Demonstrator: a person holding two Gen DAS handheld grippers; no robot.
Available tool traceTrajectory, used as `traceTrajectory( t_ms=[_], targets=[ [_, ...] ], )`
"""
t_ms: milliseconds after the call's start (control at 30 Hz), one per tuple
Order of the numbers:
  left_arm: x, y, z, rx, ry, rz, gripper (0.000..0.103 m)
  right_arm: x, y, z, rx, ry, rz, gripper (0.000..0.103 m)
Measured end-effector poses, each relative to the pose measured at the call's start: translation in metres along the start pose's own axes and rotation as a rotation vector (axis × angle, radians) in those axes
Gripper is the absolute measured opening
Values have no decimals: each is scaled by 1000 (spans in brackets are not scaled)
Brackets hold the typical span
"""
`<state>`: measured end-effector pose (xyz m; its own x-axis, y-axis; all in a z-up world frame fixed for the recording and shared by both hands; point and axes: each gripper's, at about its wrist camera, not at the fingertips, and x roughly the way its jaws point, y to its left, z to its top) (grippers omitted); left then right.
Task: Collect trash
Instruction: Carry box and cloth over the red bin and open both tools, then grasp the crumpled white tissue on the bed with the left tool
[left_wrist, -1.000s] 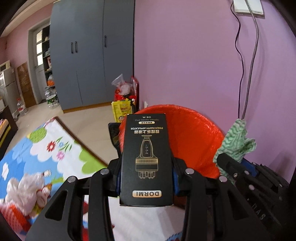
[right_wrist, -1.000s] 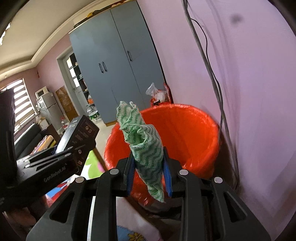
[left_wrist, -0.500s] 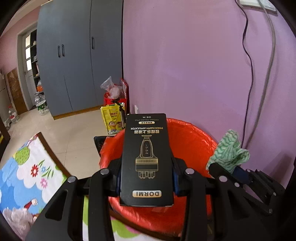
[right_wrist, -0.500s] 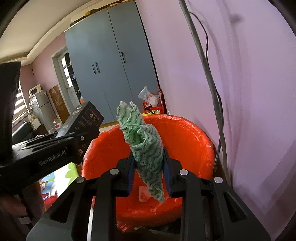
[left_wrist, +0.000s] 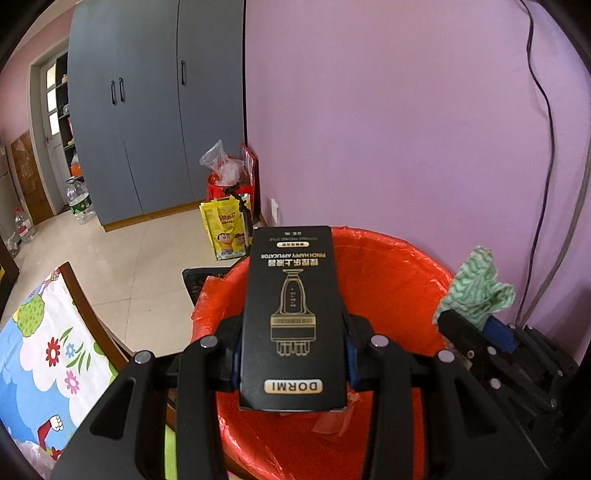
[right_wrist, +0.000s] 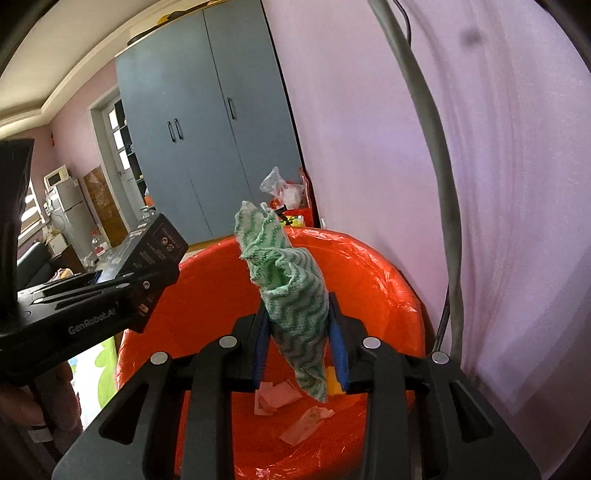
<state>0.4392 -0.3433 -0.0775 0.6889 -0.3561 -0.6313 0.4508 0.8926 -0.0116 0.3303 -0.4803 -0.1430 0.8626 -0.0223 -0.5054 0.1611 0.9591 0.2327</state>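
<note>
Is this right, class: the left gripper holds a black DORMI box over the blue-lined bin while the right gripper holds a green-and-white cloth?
Not quite. The bin liner is red-orange, not blue, as the left wrist view shows. The rest stands: the left gripper holds the black DORMI box and the right gripper holds the green-and-white cloth.

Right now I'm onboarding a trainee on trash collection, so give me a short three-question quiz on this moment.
1. True or false: the black DORMI box sits between the left gripper fingers, above the red-lined trash bin.
2. What sits between the right gripper fingers? A) yellow bag B) green-and-white cloth C) plastic bottle
3. Fill in: paper scraps lie at the bin's ____.

Key: 1 true; 2 B; 3 bottom.
</note>
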Motion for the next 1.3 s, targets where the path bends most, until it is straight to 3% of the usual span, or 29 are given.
traceTrajectory(
  t_ms=[33, 100, 133, 333, 500, 667, 1067, 1300],
  targets=[
    [-1, -1, 0, -1, 0, 2, 45, -1, 1, -1, 0, 4, -2, 34],
    [-4, 1, 0, -4, -3, 2, 64, -1, 1, -1, 0, 8, -11, 58],
    [-7, 1, 1, -7, -14, -4, 68, -2, 3, 0, 2, 1, -16, 69],
    [-36, 5, 5, -14, -65, 15, 69, -31, 11, 0, -49, -31, -37, 69],
    [-87, 13, 1, -26, -99, 87, 93, -72, 17, -4, -29, -48, -34, 69],
    [-151, 26, -21, -49, -134, 133, 98, -122, 41, -18, -32, -50, 10, 69],
    [-296, 82, -134, -17, -133, 209, 98, -209, 137, -70, -85, -3, 133, 73],
    [-347, 133, -209, -12, -81, 282, 98, -231, 199, -111, -145, 34, 176, 75]
  ],
)
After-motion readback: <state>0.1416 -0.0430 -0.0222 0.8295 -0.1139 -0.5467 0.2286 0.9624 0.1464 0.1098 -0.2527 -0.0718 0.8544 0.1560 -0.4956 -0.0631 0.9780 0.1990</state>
